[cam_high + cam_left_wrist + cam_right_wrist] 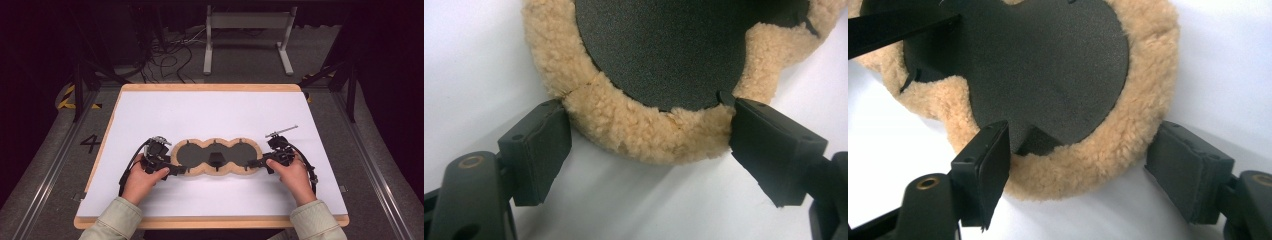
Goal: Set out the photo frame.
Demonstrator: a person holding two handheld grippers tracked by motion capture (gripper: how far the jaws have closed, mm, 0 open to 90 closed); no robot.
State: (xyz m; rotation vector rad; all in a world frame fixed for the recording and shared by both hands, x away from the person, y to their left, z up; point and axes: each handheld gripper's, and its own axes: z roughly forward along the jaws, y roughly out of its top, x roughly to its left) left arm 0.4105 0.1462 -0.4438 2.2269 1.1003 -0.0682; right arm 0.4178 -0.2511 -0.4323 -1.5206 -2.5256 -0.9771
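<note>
A three-lobed pad (216, 172) with a tan fleece rim and black inner faces lies flat on the white table top (210, 115), near the front. My left gripper (181, 170) is at its left end, open, its jaws set wide on either side of the fleece rim (649, 130). My right gripper (251, 163) is at the pad's right end, also open, with the fleece rim (1083, 167) between its jaws. A black strap (898, 25) crosses the far part of the black face (1048, 65). A hand holds each gripper.
The table has a wooden edge (210, 87). Behind it on the dark floor stand a white metal frame (247, 22) and loose cables (165, 55). A "4" (90, 143) is marked on the floor at the left, by yellow-black tape (67, 97).
</note>
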